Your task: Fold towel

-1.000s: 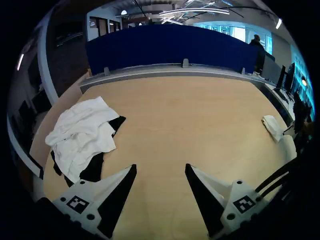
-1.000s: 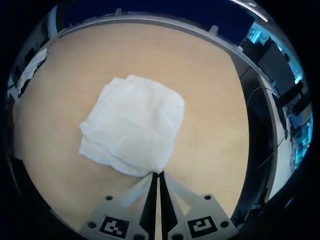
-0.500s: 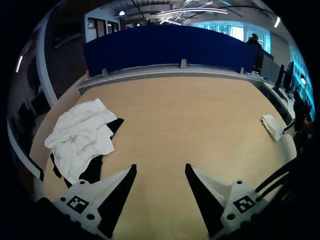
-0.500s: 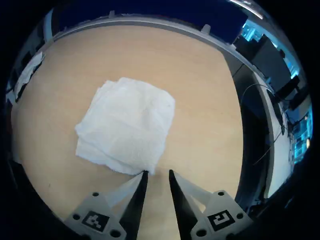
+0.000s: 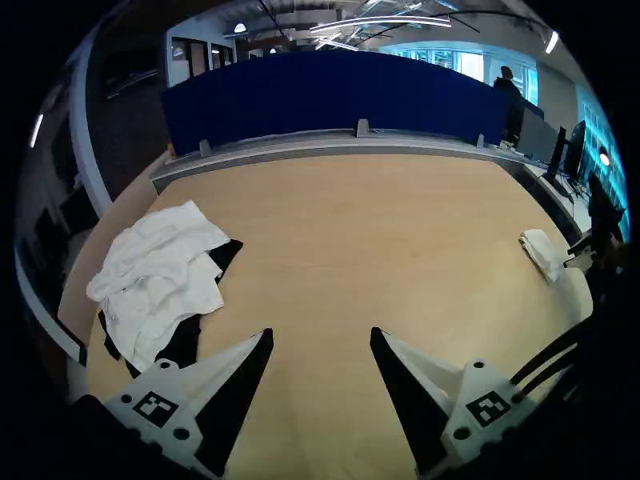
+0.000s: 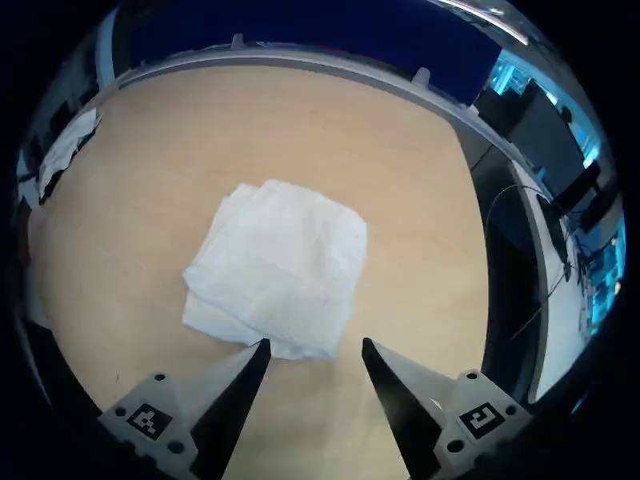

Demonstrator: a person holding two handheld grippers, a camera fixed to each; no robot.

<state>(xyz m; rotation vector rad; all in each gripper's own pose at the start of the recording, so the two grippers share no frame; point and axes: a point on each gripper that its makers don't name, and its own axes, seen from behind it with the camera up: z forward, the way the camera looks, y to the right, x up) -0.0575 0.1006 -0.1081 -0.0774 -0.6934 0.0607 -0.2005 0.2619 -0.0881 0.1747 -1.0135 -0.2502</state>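
A white towel [image 6: 280, 268] folded into a thick square lies flat on the wooden table [image 6: 240, 136], just beyond my right gripper [image 6: 316, 346]. That gripper is open and holds nothing; its tips sit just short of the towel's near edge. The same folded towel [image 5: 542, 252] appears small at the far right in the left gripper view. My left gripper [image 5: 320, 334] hovers open over bare table [image 5: 360, 232], with nothing between its fingers. A heap of crumpled white towels [image 5: 160, 276] lies on dark cloth to its left.
A blue partition [image 5: 336, 92] on a grey rail closes the table's far side. The crumpled heap [image 6: 68, 148] also shows at the far left of the right gripper view. Monitors and a person [image 5: 512, 88] stand beyond the right end. Cables [image 6: 552, 272] hang past the table's right edge.
My right gripper went from shut at the folded towel's corner to wide open, letting it go and drawing back slightly. The left gripper barely moved.
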